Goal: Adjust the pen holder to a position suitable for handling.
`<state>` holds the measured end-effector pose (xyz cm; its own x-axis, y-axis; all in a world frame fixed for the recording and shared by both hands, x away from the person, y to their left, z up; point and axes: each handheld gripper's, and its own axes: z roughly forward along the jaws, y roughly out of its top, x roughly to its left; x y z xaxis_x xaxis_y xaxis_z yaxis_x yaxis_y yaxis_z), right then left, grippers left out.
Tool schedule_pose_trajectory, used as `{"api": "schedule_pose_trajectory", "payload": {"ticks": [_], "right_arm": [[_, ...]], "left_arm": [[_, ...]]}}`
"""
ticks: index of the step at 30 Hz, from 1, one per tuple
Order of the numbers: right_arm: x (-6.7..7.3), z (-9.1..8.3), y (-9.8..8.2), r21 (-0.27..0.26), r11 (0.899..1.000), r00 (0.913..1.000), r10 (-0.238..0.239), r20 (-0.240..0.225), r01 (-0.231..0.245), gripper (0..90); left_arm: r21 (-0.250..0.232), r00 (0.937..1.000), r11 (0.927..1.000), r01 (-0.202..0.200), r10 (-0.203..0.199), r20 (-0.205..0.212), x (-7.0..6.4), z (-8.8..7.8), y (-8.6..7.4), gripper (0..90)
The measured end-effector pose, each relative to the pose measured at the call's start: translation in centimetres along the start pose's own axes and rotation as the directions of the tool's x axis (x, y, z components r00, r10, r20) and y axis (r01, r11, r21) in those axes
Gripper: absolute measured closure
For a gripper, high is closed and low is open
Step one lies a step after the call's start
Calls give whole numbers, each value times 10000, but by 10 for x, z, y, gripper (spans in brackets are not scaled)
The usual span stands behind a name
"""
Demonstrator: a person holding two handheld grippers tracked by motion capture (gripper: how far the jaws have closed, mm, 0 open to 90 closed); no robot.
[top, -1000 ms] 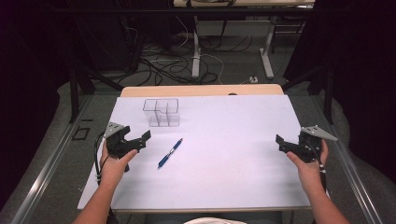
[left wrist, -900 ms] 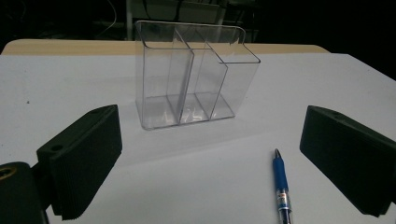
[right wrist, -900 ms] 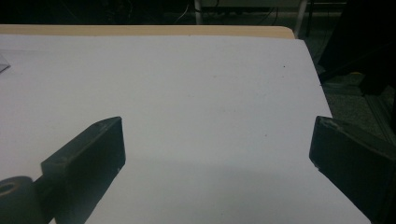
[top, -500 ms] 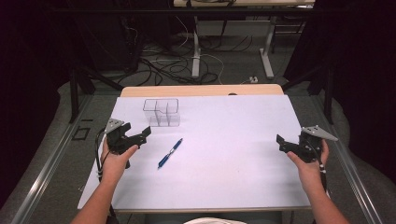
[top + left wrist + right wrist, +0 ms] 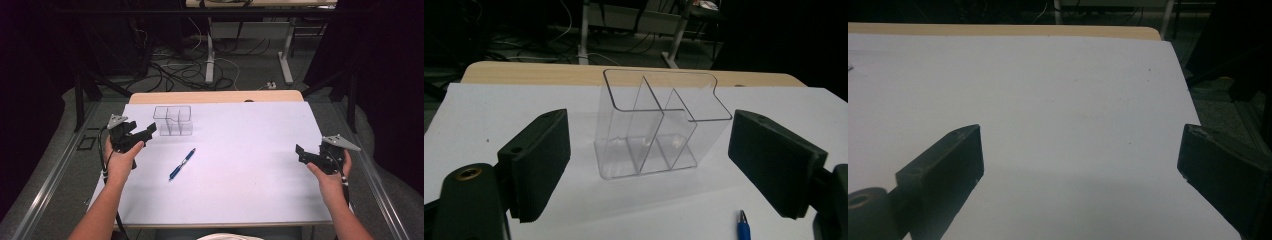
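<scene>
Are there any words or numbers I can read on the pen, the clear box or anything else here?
None: no readable text anywhere.
Blue pen: any print is too small to tell.
Clear divided box: plain, no label.
White table cover: blank.

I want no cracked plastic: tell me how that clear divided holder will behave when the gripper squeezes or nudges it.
The clear holder looks thin-walled and rigid, so it is probably light and may slide on the smooth white table cover if pushed. It stands taller than its base is deep, so a high nudge could tip it. Its glossy walls may slip between the left gripper pads.
</scene>
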<state>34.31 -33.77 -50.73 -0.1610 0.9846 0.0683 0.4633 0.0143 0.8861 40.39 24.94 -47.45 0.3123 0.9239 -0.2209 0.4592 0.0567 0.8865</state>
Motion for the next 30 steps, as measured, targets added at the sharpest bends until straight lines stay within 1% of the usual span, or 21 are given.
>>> {"api": "schedule_pose_trajectory", "payload": {"ticks": [2,3,4,5,8,9,16,17,18,20,22,23,25,28,30], "right_arm": [[1,0,0,4,10000,10000,90,12,-90,45],[2,0,0,-5,10000,10000,77,-5,-77,48],[2,0,0,24,10000,10000,76,-31,-76,49],[1,1,0,-24,10000,10000,-20,-20,20,51],[2,1,0,-17,10000,10000,-36,-51,36,58],[2,1,0,-22,10000,10000,-37,-62,37,58],[3,1,0,9,10000,10000,30,-72,-30,66],[3,0,0,186,9998,10000,-27,-85,28,67],[3,2,-1,-22,10000,9999,18,-133,-19,68],[3,2,-1,-25,10000,9999,-22,-135,21,69],[4,2,-1,-23,10000,9999,-21,-138,21,70],[4,2,-1,71,10000,10000,-36,-70,36,70],[3,2,-1,18,9999,9999,-123,-107,123,71],[4,3,-1,-39,9999,9999,-93,-79,93,71],[5,3,-1,-14,10000,9998,-86,-162,85,71]], "left_arm": [[-1,10000,10000,17,-17,-46,1,1,5,185],[-24,10000,10000,44,-44,-78,2,1,11,191],[-24,10000,10000,44,-44,-78,2,1,11,200],[26,9999,10000,68,-67,-96,2,1,14,207],[220,9999,9997,72,-69,-109,4,5,25,222],[220,9999,9997,72,-69,-109,4,5,25,226],[309,9996,9995,49,-41,-274,8,11,42,233],[342,9995,9994,40,-29,-306,8,12,44,232],[387,9995,9992,60,-47,-316,8,13,46,233],[376,9995,9992,111,-100,-289,9,16,50,243],[423,9994,9991,32,-17,-344,9,18,54,243],[430,9993,9991,6,10,-380,9,19,56,244],[398,9993,9992,-4,19,-376,9,21,60,258],[490,9989,9988,-76,98,-452,8,25,65,260],[579,9987,9982,-123,151,-486,8,28,68,260]]}}
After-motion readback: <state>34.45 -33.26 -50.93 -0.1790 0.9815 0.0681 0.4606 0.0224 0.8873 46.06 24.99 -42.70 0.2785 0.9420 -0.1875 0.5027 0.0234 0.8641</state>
